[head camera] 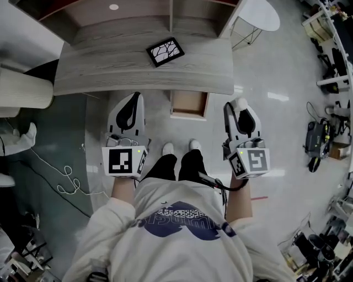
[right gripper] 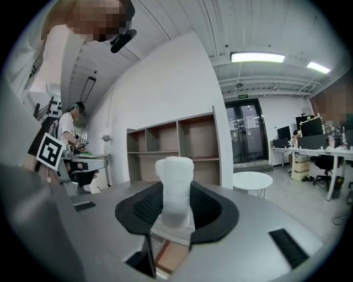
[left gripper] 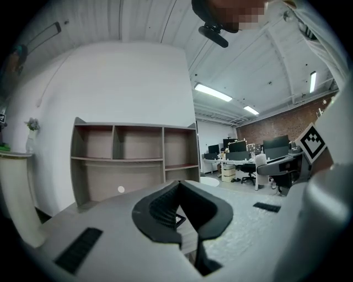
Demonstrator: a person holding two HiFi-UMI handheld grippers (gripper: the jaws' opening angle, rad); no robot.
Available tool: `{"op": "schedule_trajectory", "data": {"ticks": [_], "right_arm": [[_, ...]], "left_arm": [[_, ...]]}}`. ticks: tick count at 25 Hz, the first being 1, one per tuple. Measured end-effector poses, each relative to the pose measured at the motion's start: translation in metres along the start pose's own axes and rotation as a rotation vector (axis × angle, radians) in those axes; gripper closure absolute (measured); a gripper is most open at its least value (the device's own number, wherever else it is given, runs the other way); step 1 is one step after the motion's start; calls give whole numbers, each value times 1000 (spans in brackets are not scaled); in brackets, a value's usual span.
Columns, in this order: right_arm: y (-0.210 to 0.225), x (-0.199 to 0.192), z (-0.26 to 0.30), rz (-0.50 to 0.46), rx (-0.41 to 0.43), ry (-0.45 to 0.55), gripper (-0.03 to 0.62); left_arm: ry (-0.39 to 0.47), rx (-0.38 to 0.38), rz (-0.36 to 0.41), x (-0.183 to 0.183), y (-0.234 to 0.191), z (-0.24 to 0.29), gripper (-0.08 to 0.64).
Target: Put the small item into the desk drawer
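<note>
A small white fuzzy item [right gripper: 175, 187] stands upright between the black pads of my right gripper [right gripper: 175, 206], which is shut on it. From the head view the item [head camera: 240, 104] shows at the tip of the right gripper [head camera: 237, 110], level with and to the right of the open wooden drawer [head camera: 189, 103] under the grey desk [head camera: 110, 66]. The drawer's brown inside [right gripper: 172, 254] shows below the right jaws. My left gripper [head camera: 134, 98] hangs left of the drawer; its pads [left gripper: 160, 212] meet at the tips with nothing in them.
A black-framed picture [head camera: 165, 51] lies on the desk, backed by a wooden shelf unit [left gripper: 135, 157]. A round white table [head camera: 259, 15] stands to the right. My feet [head camera: 180, 147] are just before the drawer. A white cable [head camera: 63, 176] lies on the floor to the left.
</note>
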State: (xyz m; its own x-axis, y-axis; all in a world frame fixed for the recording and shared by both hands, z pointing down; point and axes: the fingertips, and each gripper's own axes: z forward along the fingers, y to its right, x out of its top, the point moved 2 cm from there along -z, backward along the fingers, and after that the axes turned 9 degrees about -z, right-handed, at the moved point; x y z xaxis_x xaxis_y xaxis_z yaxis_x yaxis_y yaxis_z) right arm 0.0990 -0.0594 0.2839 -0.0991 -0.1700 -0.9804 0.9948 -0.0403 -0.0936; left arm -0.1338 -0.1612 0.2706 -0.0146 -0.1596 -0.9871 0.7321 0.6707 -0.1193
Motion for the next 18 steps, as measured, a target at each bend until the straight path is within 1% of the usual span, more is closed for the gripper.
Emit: {"op": "schedule_trajectory", "data": {"ticks": [5,8,12,18], "right_arm": [[11,-35,21,-20,77,-52,459],[15,-59,31,-37,130,-84,459],[17,-91,44,-59,200,-130,459],[13,-152,71,-161,313,-231,459]], "left_arm": [[-51,39,6,-32,7,12,552],[-84,72,-4,-53,15,14,552],[-106,104,-8,-73,26,24,552],[-132,128,-14,-105,36,41,552]]}}
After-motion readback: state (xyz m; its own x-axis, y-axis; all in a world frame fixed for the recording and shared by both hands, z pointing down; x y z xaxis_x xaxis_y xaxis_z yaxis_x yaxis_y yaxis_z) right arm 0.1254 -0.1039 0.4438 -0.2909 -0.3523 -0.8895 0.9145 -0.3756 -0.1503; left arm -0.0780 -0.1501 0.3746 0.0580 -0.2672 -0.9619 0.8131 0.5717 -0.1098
